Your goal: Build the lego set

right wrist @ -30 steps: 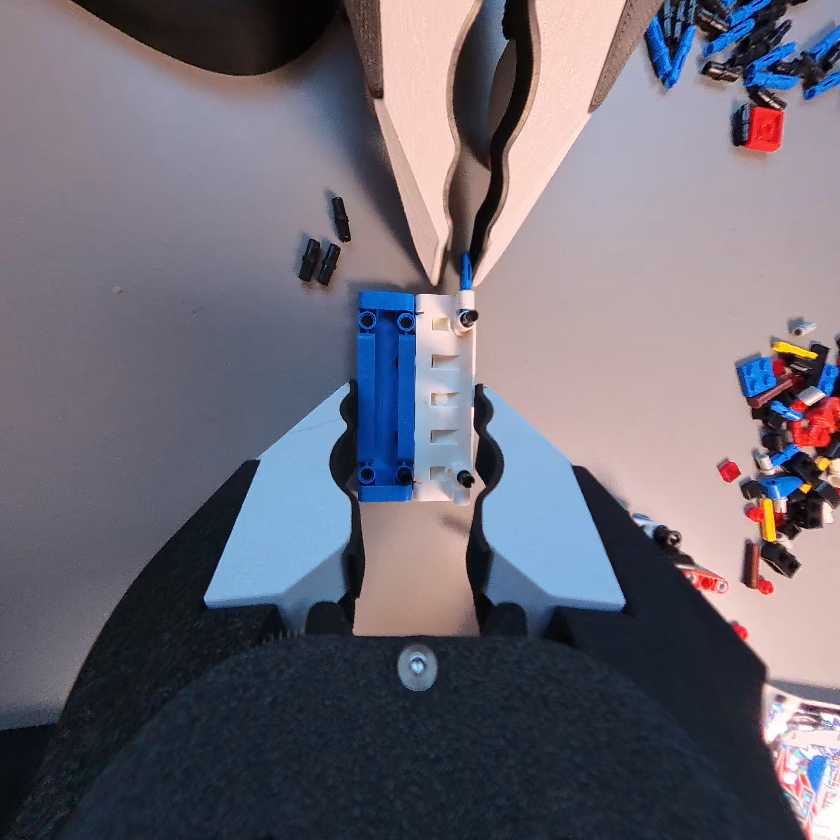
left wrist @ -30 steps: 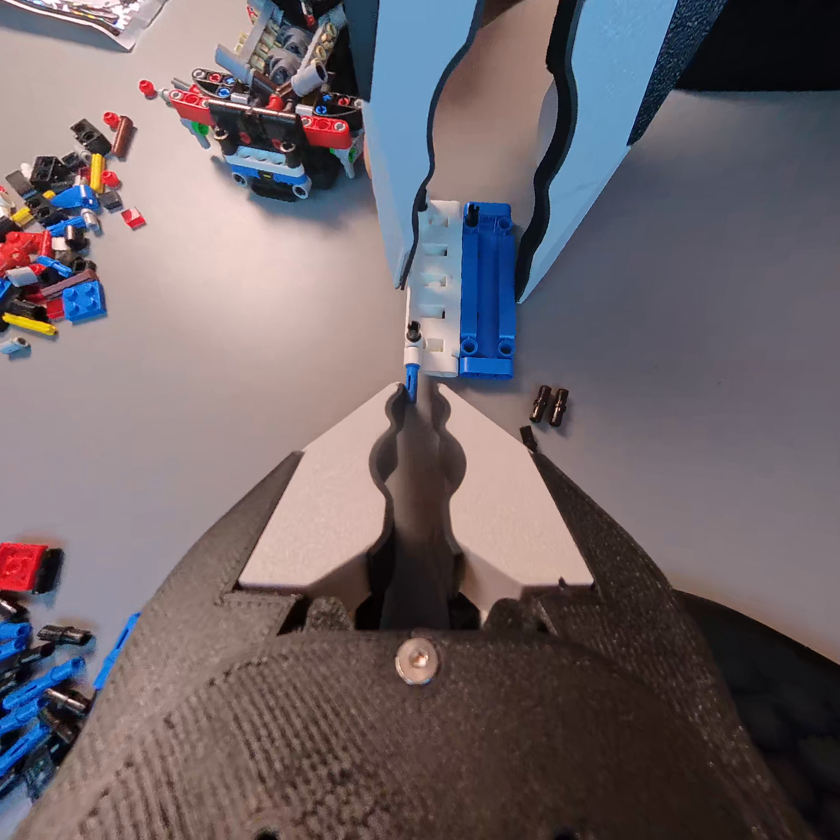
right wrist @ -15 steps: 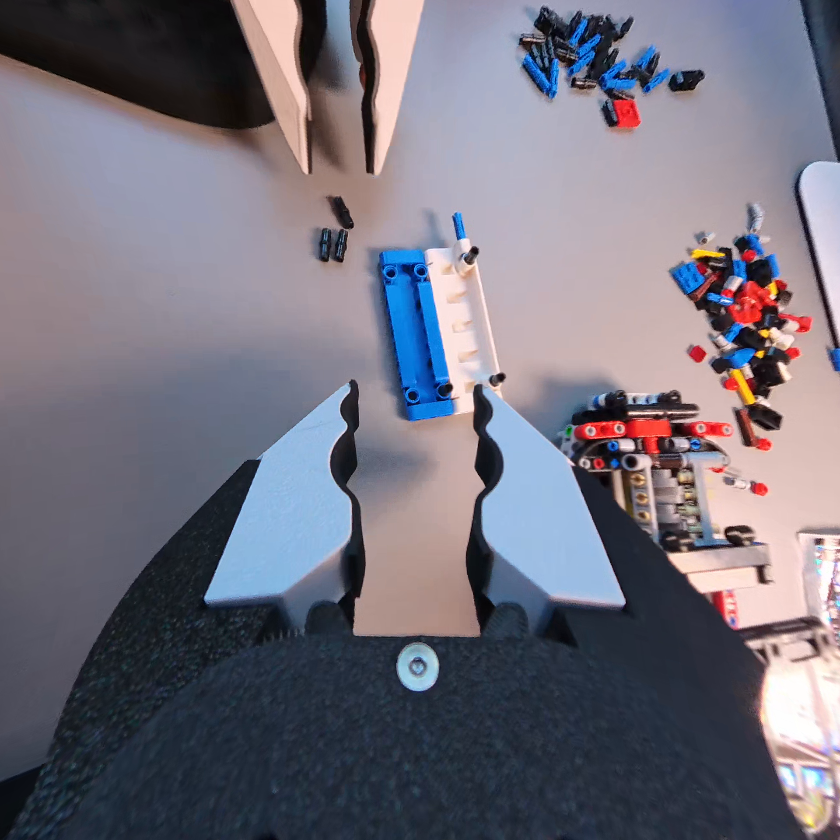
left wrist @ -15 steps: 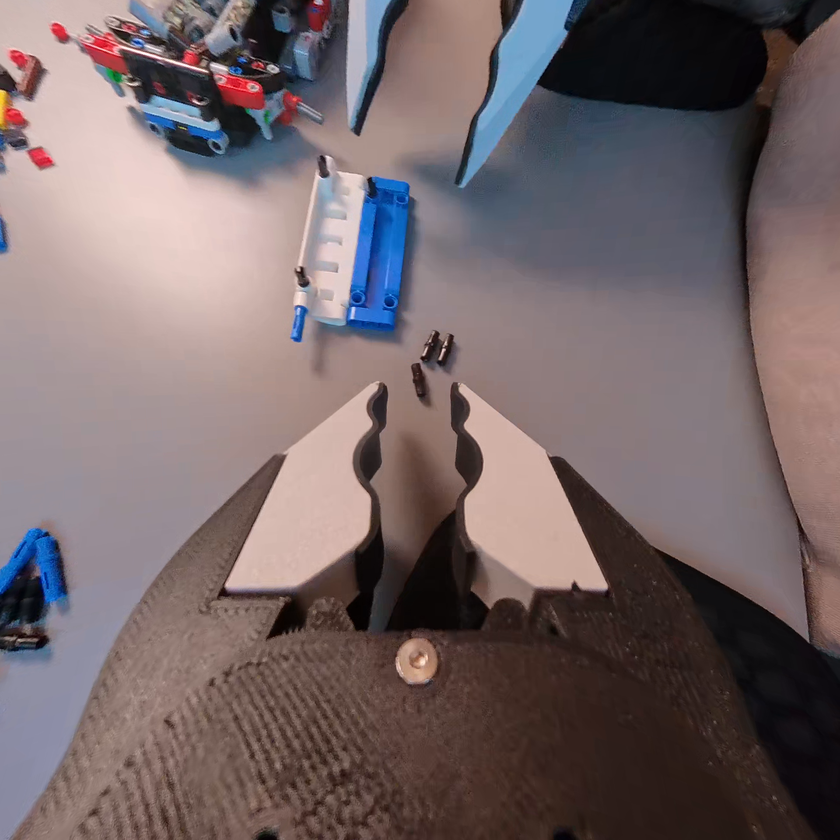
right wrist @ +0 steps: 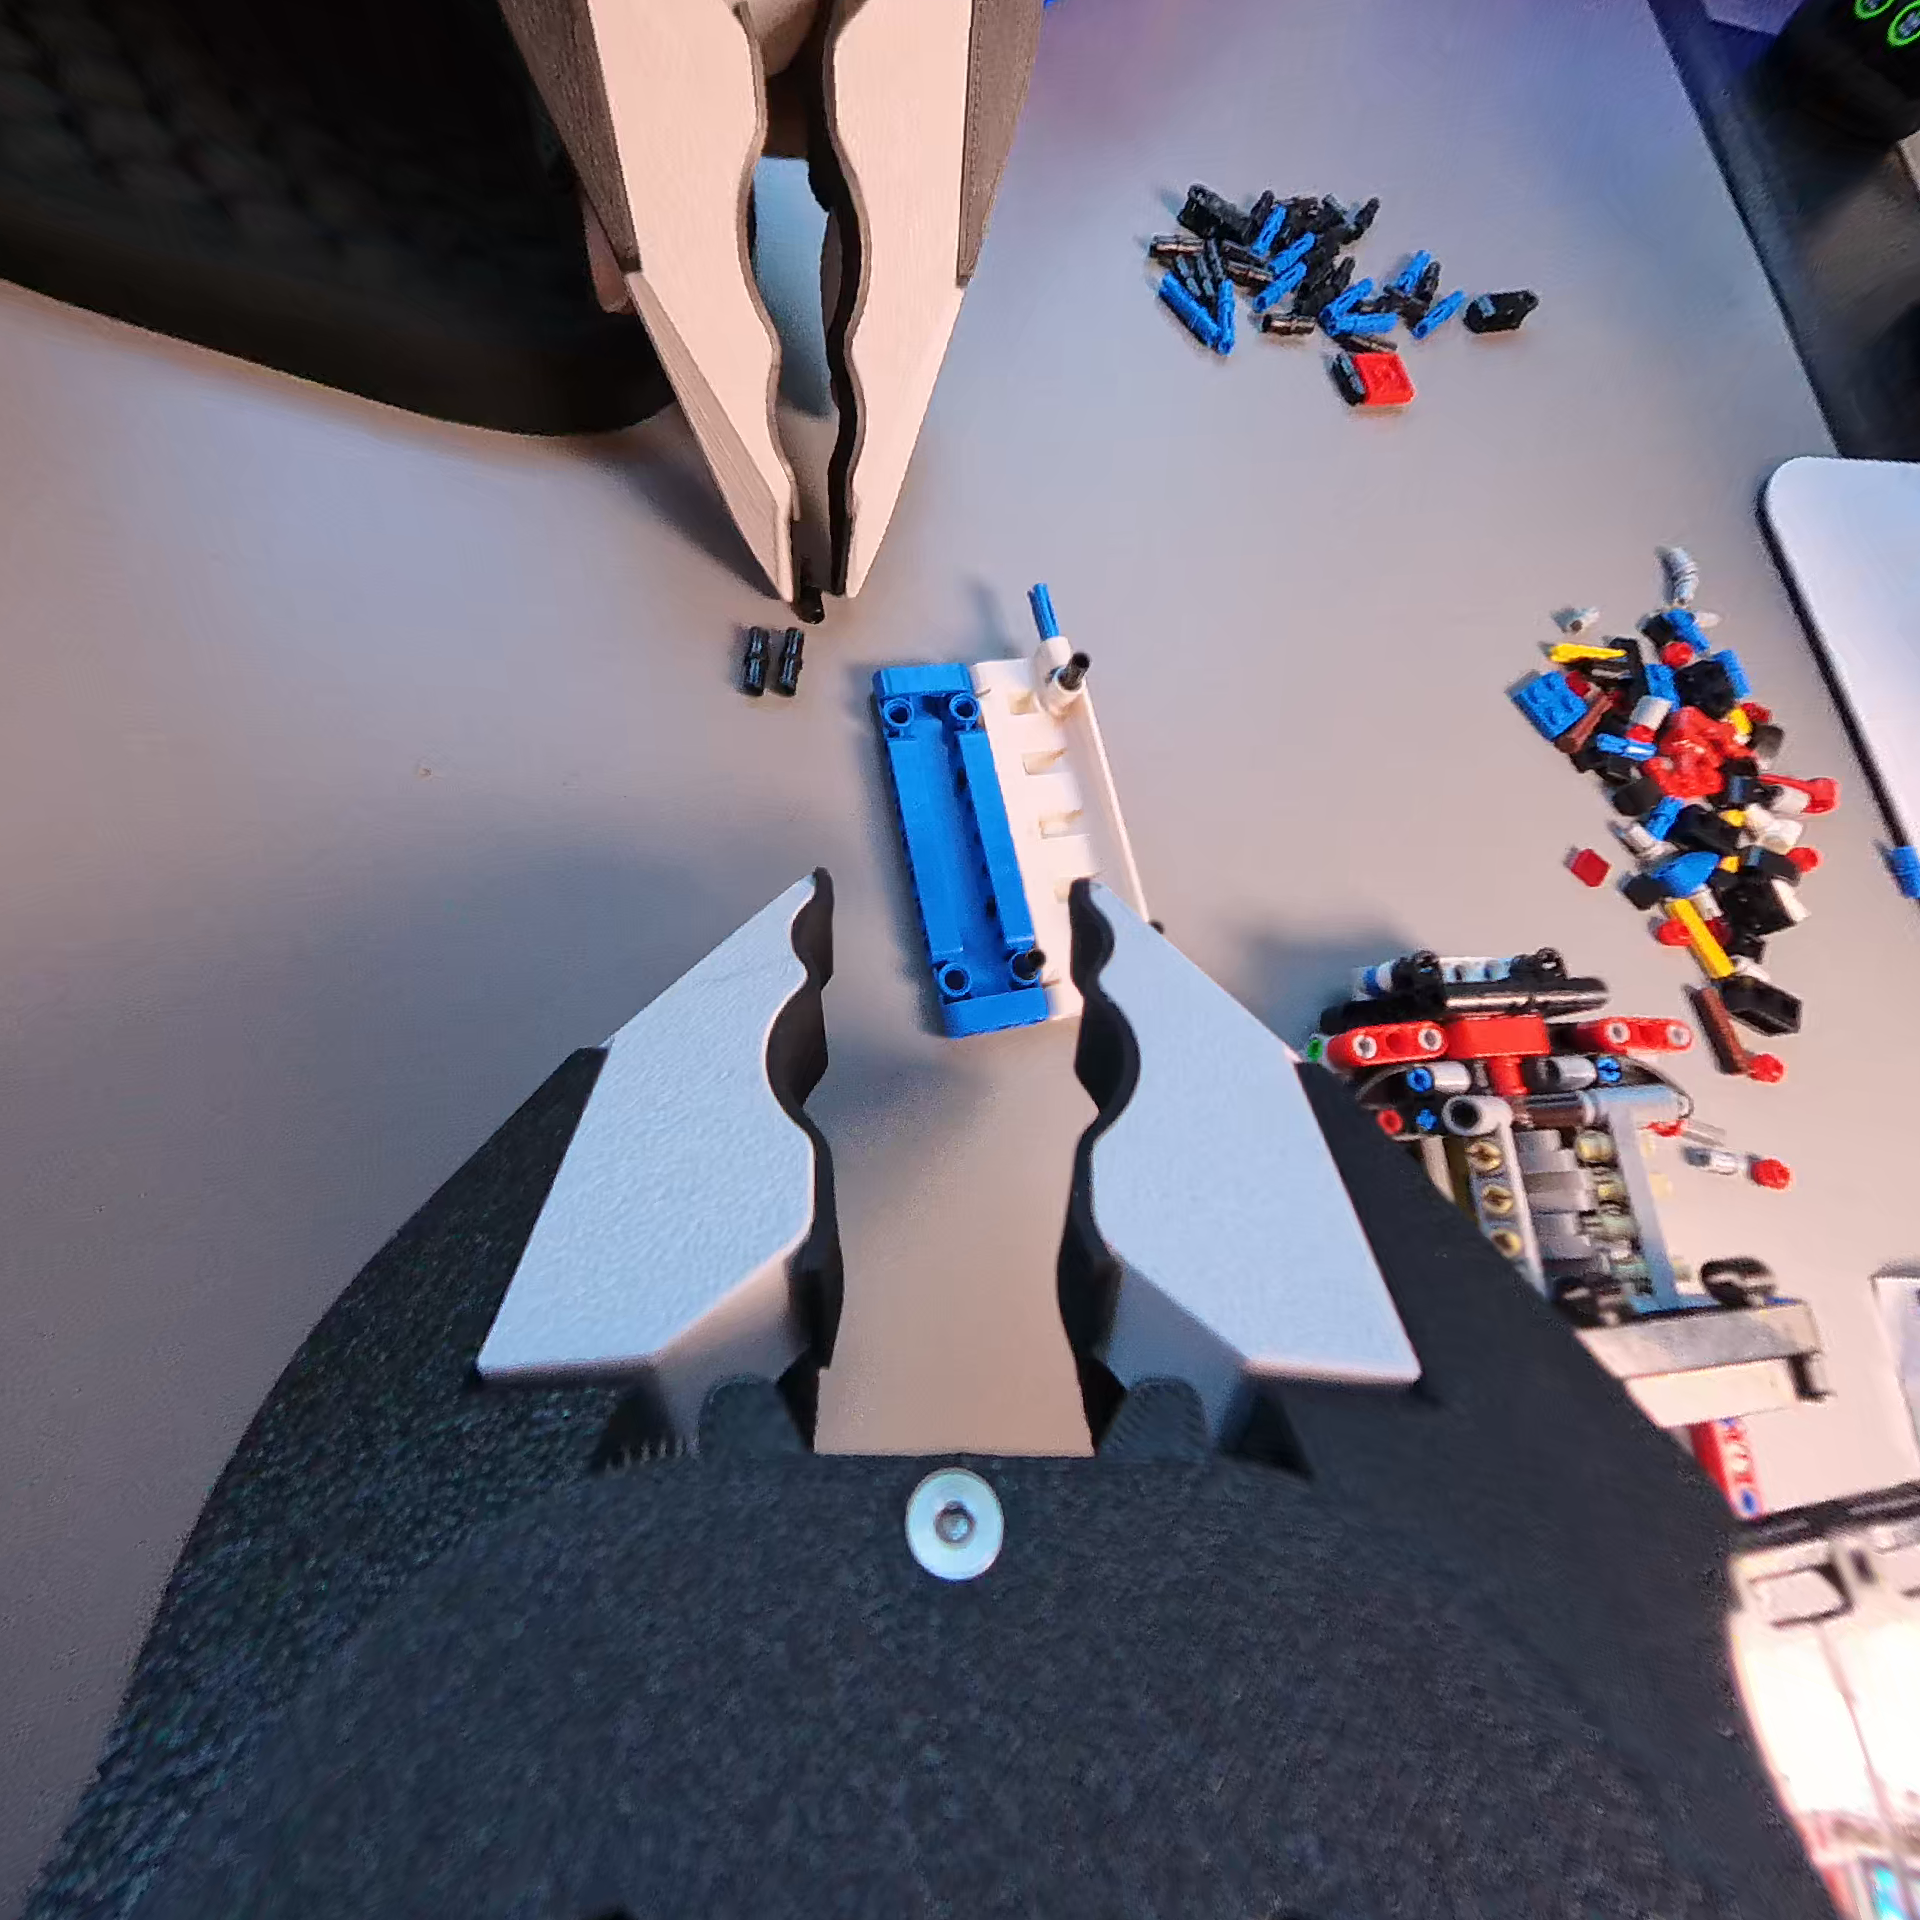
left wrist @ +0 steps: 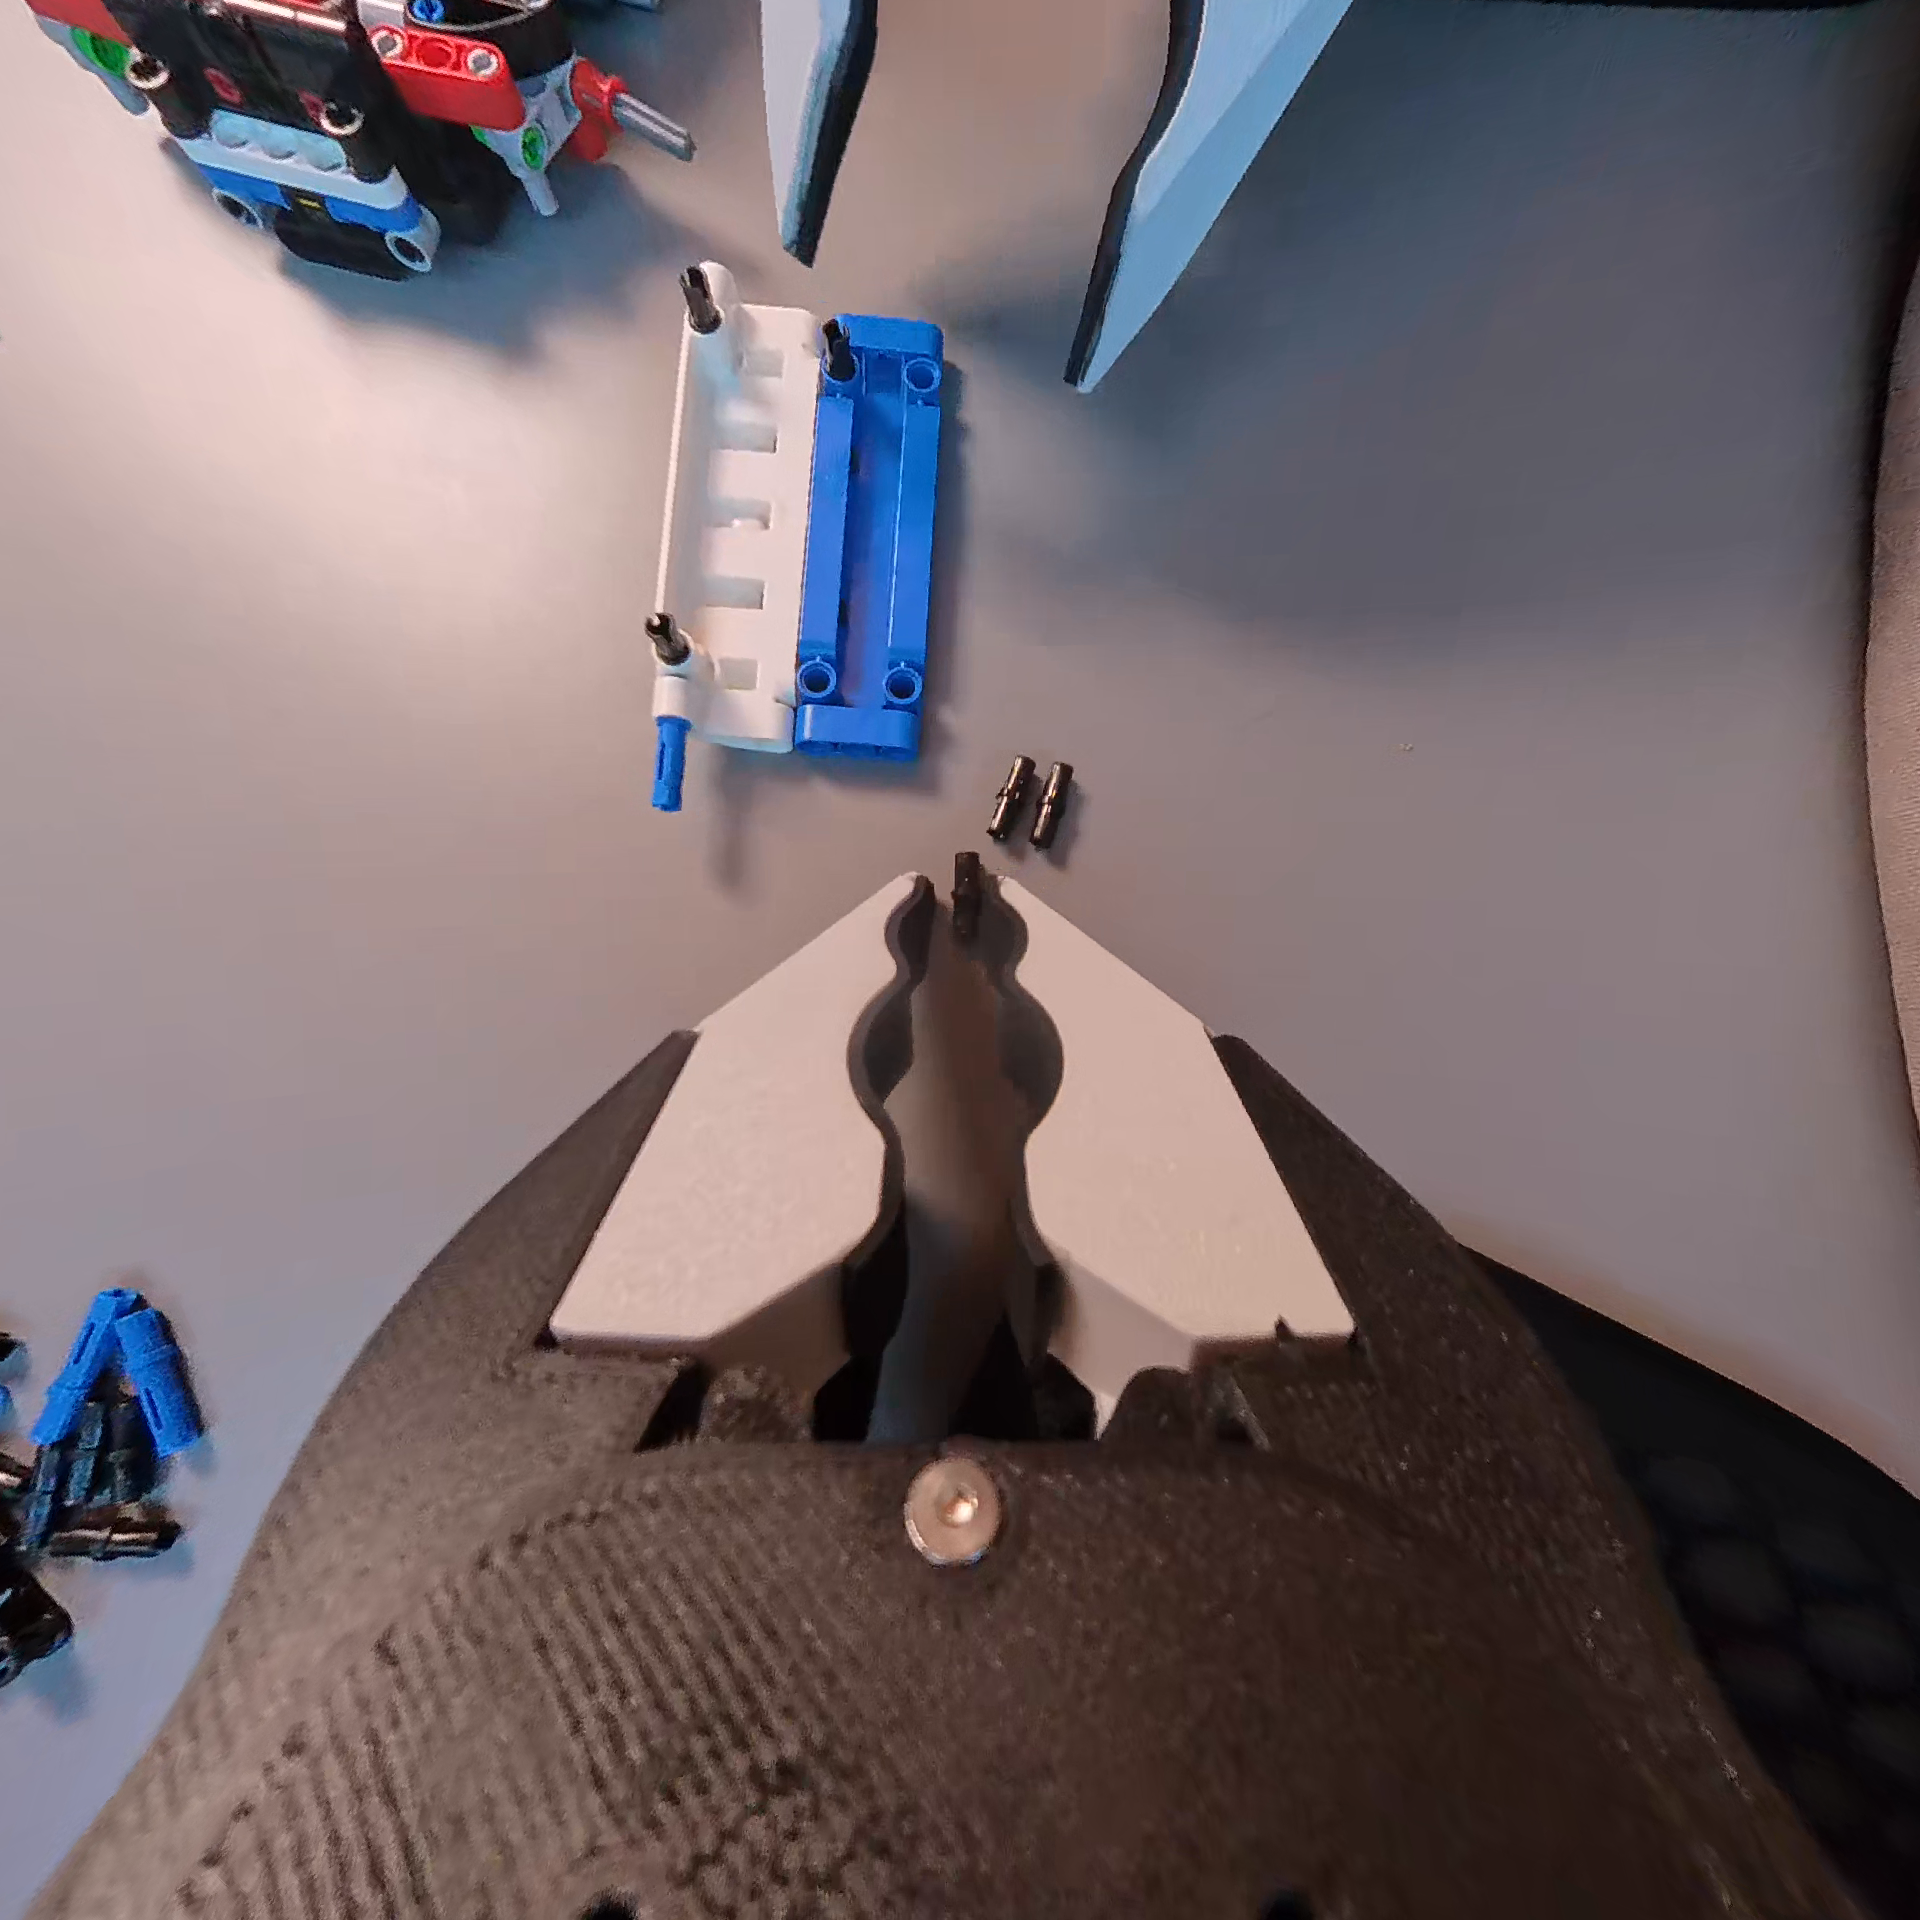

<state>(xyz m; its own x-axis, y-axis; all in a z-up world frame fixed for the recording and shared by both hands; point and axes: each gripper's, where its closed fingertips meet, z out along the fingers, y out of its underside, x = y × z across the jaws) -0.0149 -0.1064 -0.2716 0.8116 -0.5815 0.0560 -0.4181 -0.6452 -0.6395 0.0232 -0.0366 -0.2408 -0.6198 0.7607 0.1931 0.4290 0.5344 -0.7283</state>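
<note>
My left gripper (left wrist: 958, 885) is shut on a small black pin (left wrist: 967, 896) at the table surface; it also shows in the right wrist view (right wrist: 818, 594) with the pin (right wrist: 810, 607) at its tips. Two more black pins (left wrist: 1031, 798) lie just beyond it. The white and blue panel assembly (left wrist: 800, 530) lies flat on the grey table, with a blue pin (left wrist: 669, 767) sticking out of its near left corner. My right gripper (right wrist: 951, 888) is open and empty, hovering over the panel's end (right wrist: 987, 831).
The partly built car model (left wrist: 343, 135) (right wrist: 1507, 1122) stands beside the panel. A pile of mixed pieces (right wrist: 1704, 790) and a pile of blue and black pins (right wrist: 1309, 270) lie on the table. More pins (left wrist: 94, 1434) lie at my left.
My left gripper let go of the blue pin, opened, moved right and shut on the single black pin. My right gripper released the panel assembly and drew back from it.
</note>
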